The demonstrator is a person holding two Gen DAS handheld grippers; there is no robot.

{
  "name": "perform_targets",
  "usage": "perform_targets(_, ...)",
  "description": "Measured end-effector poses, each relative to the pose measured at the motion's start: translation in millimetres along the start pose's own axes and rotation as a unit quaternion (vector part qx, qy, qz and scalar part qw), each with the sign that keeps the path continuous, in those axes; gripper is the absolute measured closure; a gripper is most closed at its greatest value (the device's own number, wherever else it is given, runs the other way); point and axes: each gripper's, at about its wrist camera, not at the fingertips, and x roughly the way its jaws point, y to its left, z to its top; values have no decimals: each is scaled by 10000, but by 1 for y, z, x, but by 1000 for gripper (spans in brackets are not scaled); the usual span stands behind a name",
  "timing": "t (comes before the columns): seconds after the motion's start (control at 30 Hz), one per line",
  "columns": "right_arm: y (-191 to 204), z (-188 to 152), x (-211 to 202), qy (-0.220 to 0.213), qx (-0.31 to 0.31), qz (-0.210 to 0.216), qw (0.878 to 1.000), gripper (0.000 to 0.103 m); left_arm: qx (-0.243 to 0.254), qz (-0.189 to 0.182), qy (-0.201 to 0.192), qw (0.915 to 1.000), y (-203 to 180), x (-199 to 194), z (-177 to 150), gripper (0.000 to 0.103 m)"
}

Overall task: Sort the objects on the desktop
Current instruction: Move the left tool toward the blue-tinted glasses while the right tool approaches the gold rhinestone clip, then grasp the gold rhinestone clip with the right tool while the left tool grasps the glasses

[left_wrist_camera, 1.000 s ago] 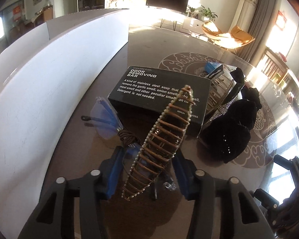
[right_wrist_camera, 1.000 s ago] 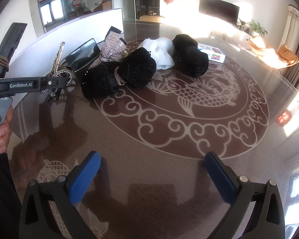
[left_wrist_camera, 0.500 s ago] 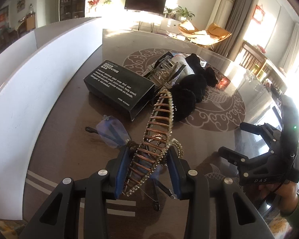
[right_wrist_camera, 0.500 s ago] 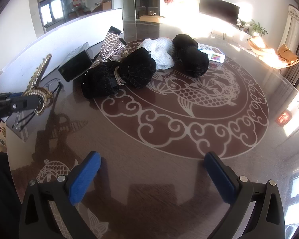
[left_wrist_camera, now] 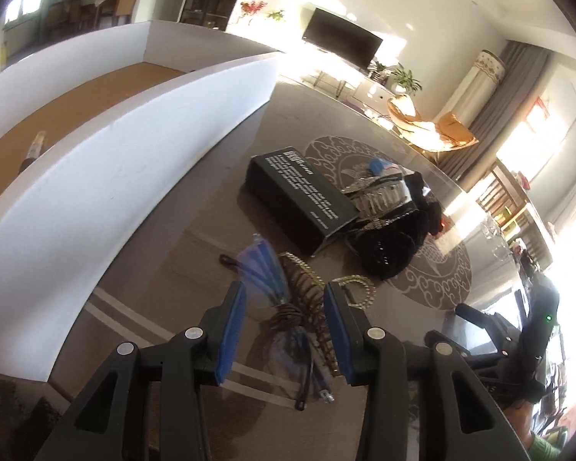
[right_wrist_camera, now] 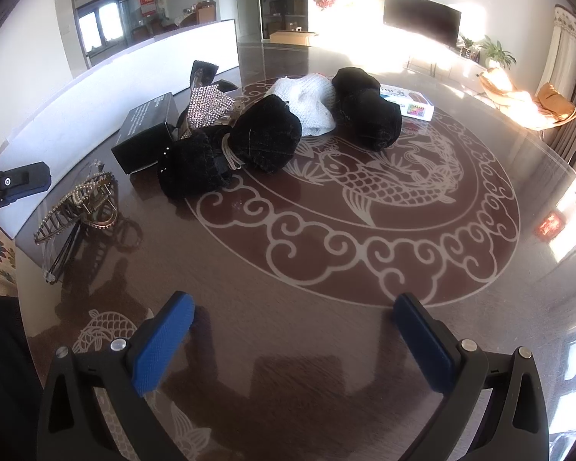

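A gold beaded hair clip (left_wrist_camera: 307,299) lies on the dark table on top of blue-lensed glasses (left_wrist_camera: 261,272), beside a gold bracelet (left_wrist_camera: 359,288). My left gripper (left_wrist_camera: 284,330) hovers just above them, its jaws open and apart from the clip. The clip also shows in the right wrist view (right_wrist_camera: 76,207) at the left. My right gripper (right_wrist_camera: 292,342) is open and empty over the table's near edge. A black box (left_wrist_camera: 299,196) lies beyond the clip.
A white open box (left_wrist_camera: 96,161) with a brown floor runs along the left. Black cloth bundles (right_wrist_camera: 234,150), a rhinestone clip (right_wrist_camera: 207,107), a white knit item (right_wrist_camera: 311,103) and a small colourful box (right_wrist_camera: 411,103) lie around the table's dragon pattern (right_wrist_camera: 384,199).
My left gripper has set the hair clip down on the glasses, opened, and pulled back and up. The right gripper has not moved.
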Motion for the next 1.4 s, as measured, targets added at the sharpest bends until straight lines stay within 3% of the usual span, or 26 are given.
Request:
perform_targets(0.13, 19, 9, -9, -155, 521, 1300, 9900, 0, -728, 152, -281, 9968, 26, -8, -1, 61)
perform_targets(0.23, 52, 29, -4, -144, 562, 1835, 9813, 0, -995, 204, -380, 9941, 37, -10, -3, 61)
perform_targets(0.37, 97, 56, 10, -49, 446, 2310, 9719, 0, -957, 398, -428, 9937, 35, -10, -5, 61)
perform_targets(0.47, 114, 66, 31, 199, 209, 2039, 9786, 0, -796, 527, -406, 9946, 31, -10, -7, 61)
perform_targets(0.5, 113, 66, 36, 309, 204, 1918, 9807, 5, -770, 548, -384, 9948, 32, -10, -7, 61)
perform_targets(0.6, 95, 59, 27, 109, 277, 1735, 9844, 12, -797, 496, -289, 9952, 35, -7, -9, 61)
perform_targets(0.77, 54, 37, 13, 81, 353, 1158, 9926, 13, -755, 348, -73, 9965, 26, 4, -8, 61)
perform_targets(0.93, 51, 28, 2, 112, 66, 1528, 9882, 10, -353, 545, -11, 9979, 9, 7, -10, 61)
perform_targets(1.2, 117, 47, 19, 0, -1001, 1790, 9788, 12, -760, 527, -126, 9956, 27, 0, -12, 60)
perform_targets(1.4, 140, 61, 39, 66, -1496, 1443, 9781, 51, -634, 561, 93, 9964, 23, 7, -13, 60)
